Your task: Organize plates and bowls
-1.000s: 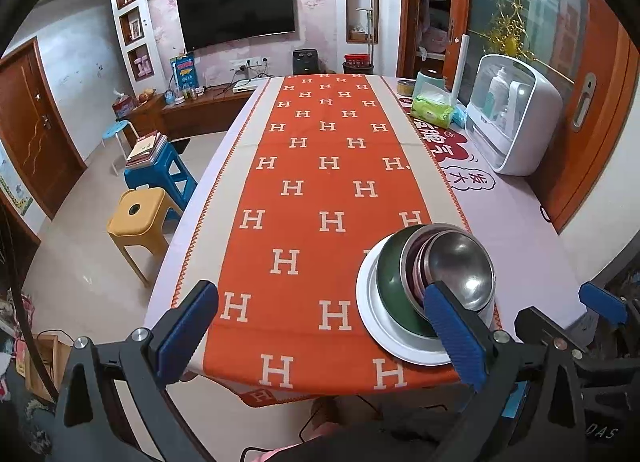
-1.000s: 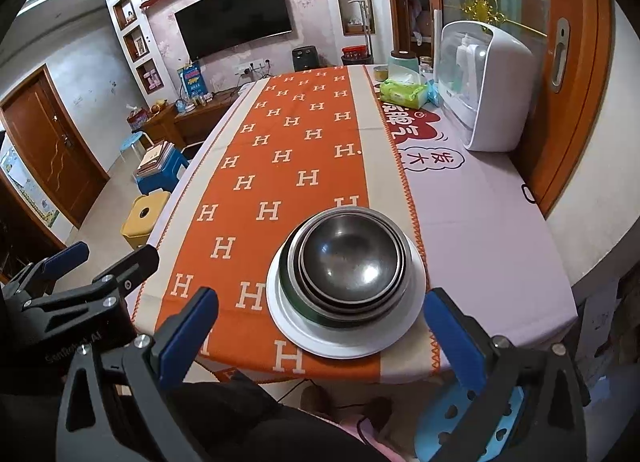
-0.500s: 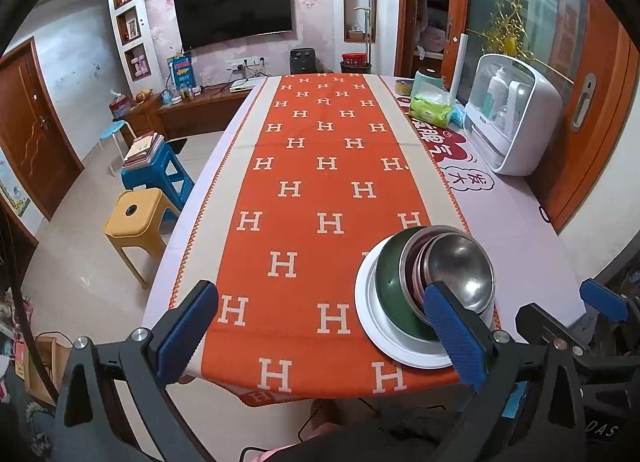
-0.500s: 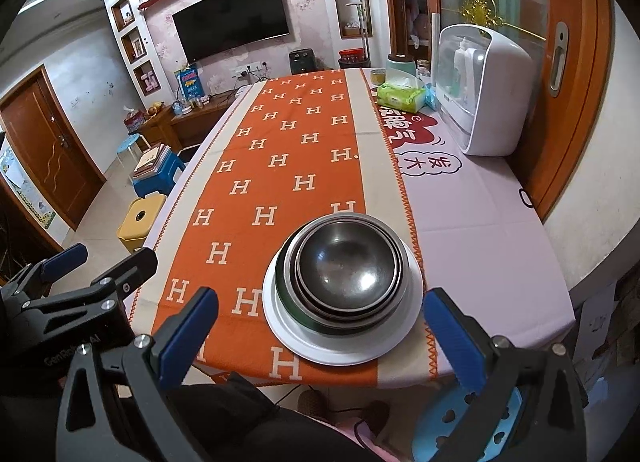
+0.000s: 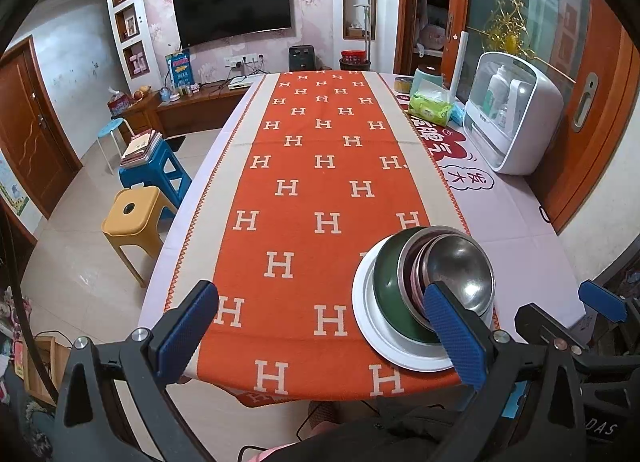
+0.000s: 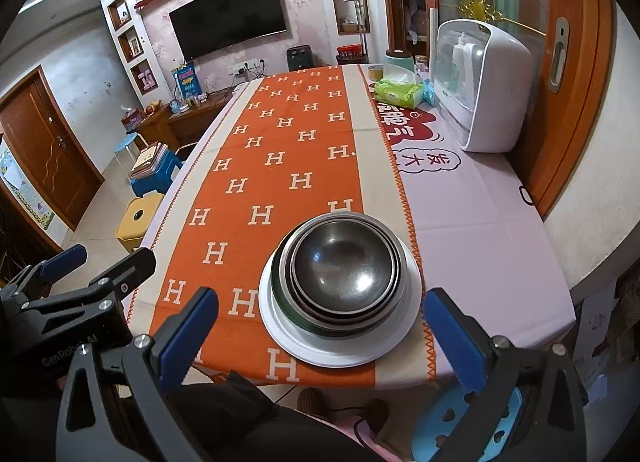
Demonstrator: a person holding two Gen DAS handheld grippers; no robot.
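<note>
1. Orange H-patterned cloth (image 6: 280,166) covered the long table (image 6: 480,222), with a wall television (image 6: 228,28) beyond its far end.
2. At the near edge of that cloth sat a white plate (image 6: 340,350), and on it a nest of bowls: a green bowl (image 5: 386,290) outermost, steel bowls inside it, and the smallest steel bowl (image 6: 344,266) on top, holding nothing.
3. A white countertop appliance (image 6: 484,90) stood well beyond the plate against the wall side, with a green tissue pack (image 6: 400,92) beside it.
4. The right gripper (image 6: 320,338) hung before the plate, jaws spread wide to either side of it, touching nothing.
5. The left gripper (image 5: 320,334) was held off to the plate's left, jaws likewise spread and clasping nothing; its right finger (image 5: 452,334) overlapped the bowls in the left wrist view.
6. How many steel bowls were nested was hard to count; the plate's near rim was partly covered by that finger.
</note>
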